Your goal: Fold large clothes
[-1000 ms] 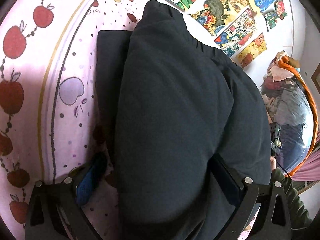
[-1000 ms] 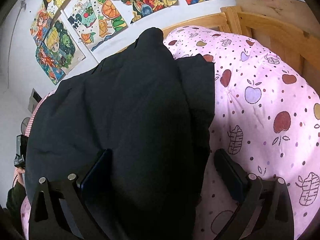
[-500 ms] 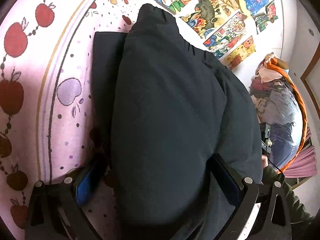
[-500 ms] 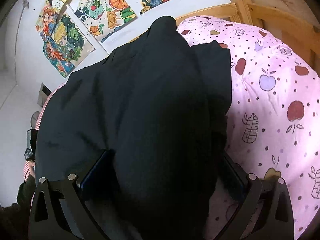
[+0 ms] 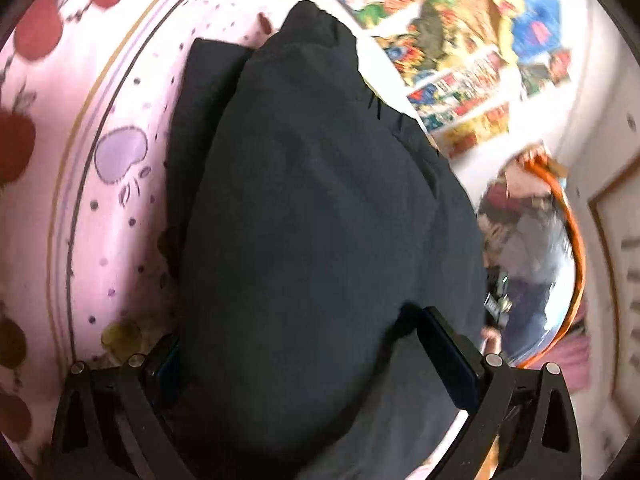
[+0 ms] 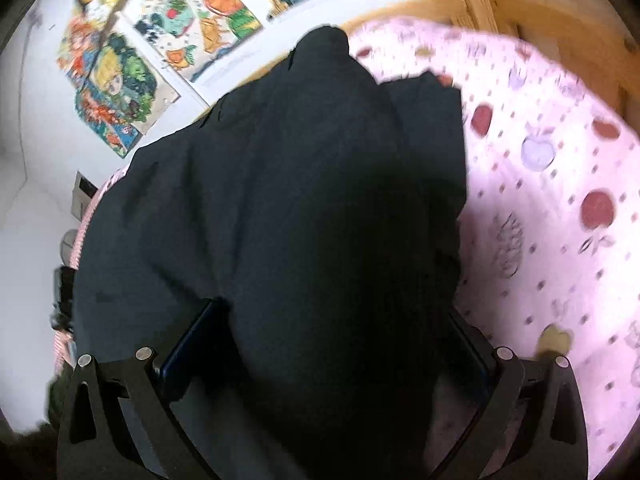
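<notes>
A large dark navy garment (image 5: 312, 208) lies on a pink bed cover printed with apples (image 5: 60, 160), folded into a long bulging bundle with a flat layer beneath. It also fills the right wrist view (image 6: 304, 216). My left gripper (image 5: 304, 344) has its fingers spread wide, with the bunched near end of the garment between them. My right gripper (image 6: 324, 340) stands the same way at the garment's near end, fingers wide apart. Whether the pads press the cloth is hidden under the fabric.
The pink cover (image 6: 560, 200) extends to the right of the garment. A wooden bed frame (image 6: 520, 4) runs behind it. Colourful posters (image 6: 120, 80) hang on the white wall. A pile of clothes with an orange rim (image 5: 536, 240) sits beyond the bed.
Both grippers have moved forward and tilted, with motion blur now. The garment bundle has shifted slightly along with them; the fingers stay spread as before.
</notes>
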Available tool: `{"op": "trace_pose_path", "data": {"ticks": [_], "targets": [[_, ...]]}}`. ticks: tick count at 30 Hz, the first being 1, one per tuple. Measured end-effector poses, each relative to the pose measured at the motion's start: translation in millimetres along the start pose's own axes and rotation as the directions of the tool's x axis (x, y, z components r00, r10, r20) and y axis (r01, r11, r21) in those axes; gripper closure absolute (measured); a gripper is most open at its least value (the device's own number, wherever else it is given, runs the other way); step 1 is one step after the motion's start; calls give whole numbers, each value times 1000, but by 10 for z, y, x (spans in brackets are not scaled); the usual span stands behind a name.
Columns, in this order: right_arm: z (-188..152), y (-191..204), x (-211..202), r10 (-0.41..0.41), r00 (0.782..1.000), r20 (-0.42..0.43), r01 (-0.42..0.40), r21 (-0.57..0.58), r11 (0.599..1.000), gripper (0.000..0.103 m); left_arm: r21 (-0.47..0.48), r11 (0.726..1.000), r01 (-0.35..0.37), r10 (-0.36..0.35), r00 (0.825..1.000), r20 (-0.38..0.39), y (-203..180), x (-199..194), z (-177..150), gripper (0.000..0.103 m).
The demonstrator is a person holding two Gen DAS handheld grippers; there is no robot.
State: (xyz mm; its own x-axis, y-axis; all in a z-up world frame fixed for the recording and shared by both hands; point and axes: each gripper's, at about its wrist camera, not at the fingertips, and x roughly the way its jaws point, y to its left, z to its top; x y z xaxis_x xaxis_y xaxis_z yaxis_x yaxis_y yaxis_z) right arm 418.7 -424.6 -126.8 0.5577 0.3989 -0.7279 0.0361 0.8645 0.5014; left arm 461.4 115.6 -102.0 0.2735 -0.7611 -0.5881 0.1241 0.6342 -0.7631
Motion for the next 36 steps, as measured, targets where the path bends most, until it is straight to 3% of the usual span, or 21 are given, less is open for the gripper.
{"op": "trace_pose_path", "data": {"ticks": [4, 7, 10, 12, 15, 19, 22, 26, 31, 36], "targets": [[33, 70, 26, -4, 1000, -16, 5, 68, 998, 1, -93, 995, -35, 35, 999, -3, 9, 22, 25, 19], [-1, 147, 16, -22, 1000, -10, 22, 73, 997, 12, -129, 990, -61, 62, 998, 0, -42, -40, 9, 38], [-42, 249, -63, -49, 999, -11, 50, 35, 998, 36, -84, 987, -136, 137, 991, 6, -258, -70, -37, 54], [-54, 299, -125, -29, 999, -18, 29, 9, 1000, 66, -68, 981, -180, 182, 983, 19, -397, -89, -54, 63], [-92, 505, -289, -47, 999, 1, 47, -57, 997, 81, -16, 971, -240, 240, 970, 46, -658, -152, -64, 69], [-65, 810, -479, -44, 998, 48, 49, -106, 993, 85, 51, 970, -239, 234, 968, 91, -1022, -354, -73, 73], [-17, 1089, -734, 2, 994, 106, 13, -135, 991, 87, 76, 974, -215, 205, 971, 121, -1258, -582, -62, 75], [-42, 1470, -979, 43, 989, 139, -14, -208, 978, 87, 100, 968, -228, 209, 963, 171, -1482, -982, -140, 75], [-142, 1873, -1188, 106, 982, 155, -61, -269, 961, 87, 97, 966, -241, 216, 952, 215, -1467, -1491, -361, 75], [-303, 1962, -1198, 108, 985, 132, -67, -280, 958, 87, 49, 972, -231, 216, 954, 208, -1135, -1569, -559, 75]]}}
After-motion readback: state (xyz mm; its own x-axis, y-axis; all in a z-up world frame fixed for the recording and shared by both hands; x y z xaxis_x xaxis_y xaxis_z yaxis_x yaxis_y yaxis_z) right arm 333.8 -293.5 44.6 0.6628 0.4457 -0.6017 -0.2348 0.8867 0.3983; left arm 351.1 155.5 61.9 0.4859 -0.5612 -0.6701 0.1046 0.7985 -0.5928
